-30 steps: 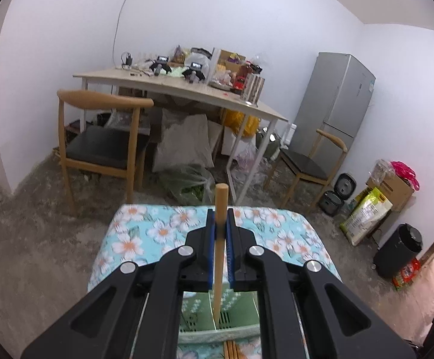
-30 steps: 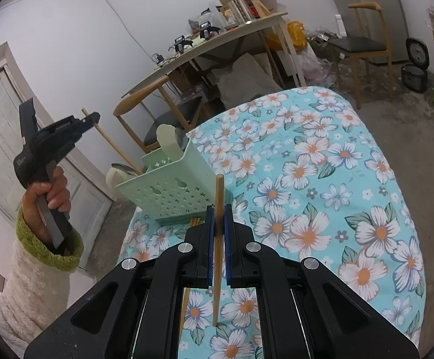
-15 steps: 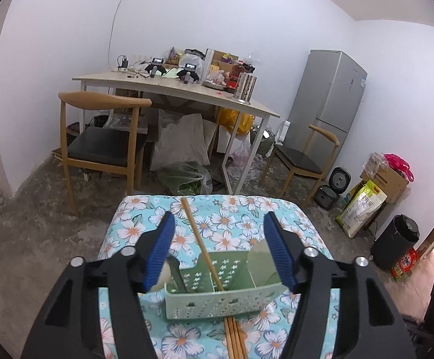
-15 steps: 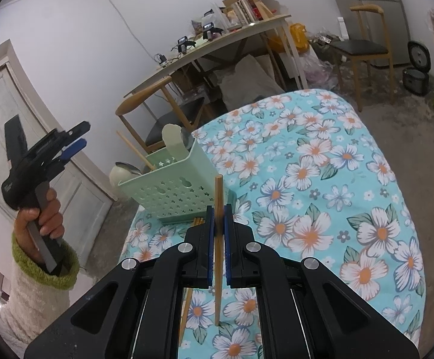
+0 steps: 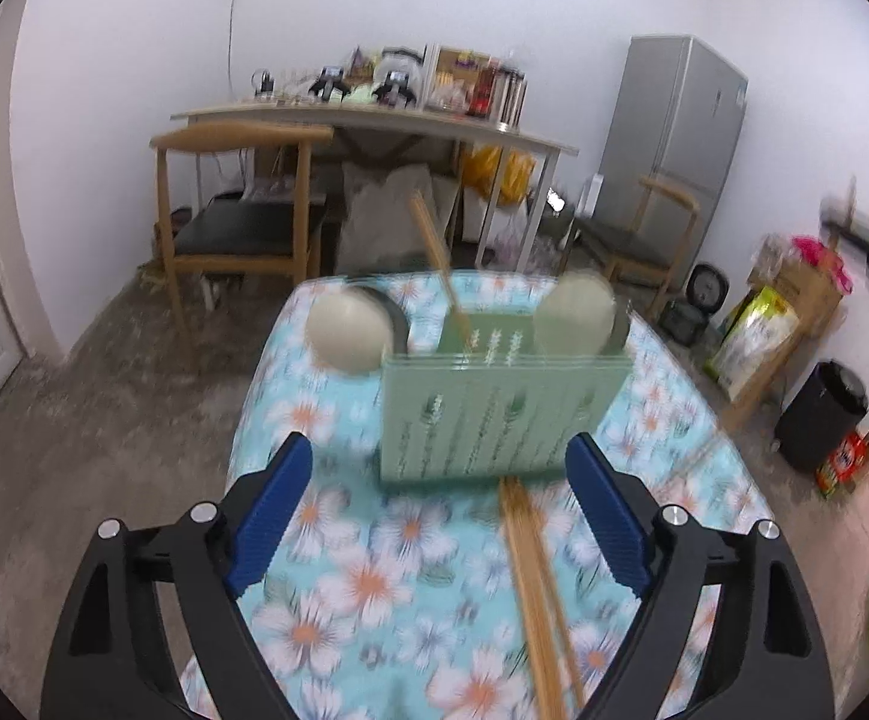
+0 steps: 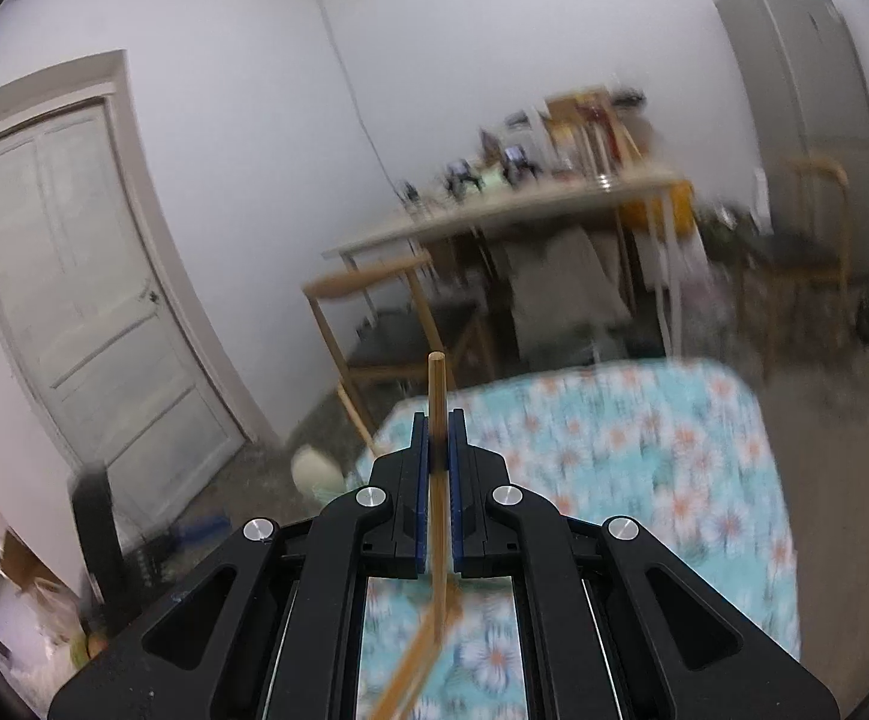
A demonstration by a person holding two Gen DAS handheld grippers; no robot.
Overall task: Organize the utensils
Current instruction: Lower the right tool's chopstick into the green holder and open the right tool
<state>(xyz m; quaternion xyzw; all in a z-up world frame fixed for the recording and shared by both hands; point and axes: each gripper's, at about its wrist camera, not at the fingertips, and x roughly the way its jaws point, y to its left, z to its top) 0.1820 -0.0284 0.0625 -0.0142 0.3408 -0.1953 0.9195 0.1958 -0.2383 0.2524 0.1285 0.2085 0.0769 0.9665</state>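
Note:
A pale green utensil basket (image 5: 503, 414) stands on the floral tablecloth (image 5: 368, 576). One wooden chopstick (image 5: 437, 267) leans in it, with two cream spoons (image 5: 347, 333) at its ends. Several loose chopsticks (image 5: 533, 588) lie on the cloth in front of it. My left gripper (image 5: 440, 516) is open and empty, low over the cloth just short of the basket. My right gripper (image 6: 437, 456) is shut on a wooden chopstick (image 6: 437, 402), held upright above the cloth (image 6: 644, 450). The right wrist view is blurred; more chopsticks (image 6: 416, 660) show below the jaws.
Behind the small table stand a wooden chair (image 5: 236, 198), a cluttered long table (image 5: 374, 120), a second chair (image 5: 644, 240) and a grey fridge (image 5: 674, 132). A black bin (image 5: 821, 414) and bags sit at the right. A white door (image 6: 74, 276) is at the left.
My left gripper opened and let its chopstick drop into the basket, then came down close to the cloth. My right gripper swung upward and left, still gripping its chopstick.

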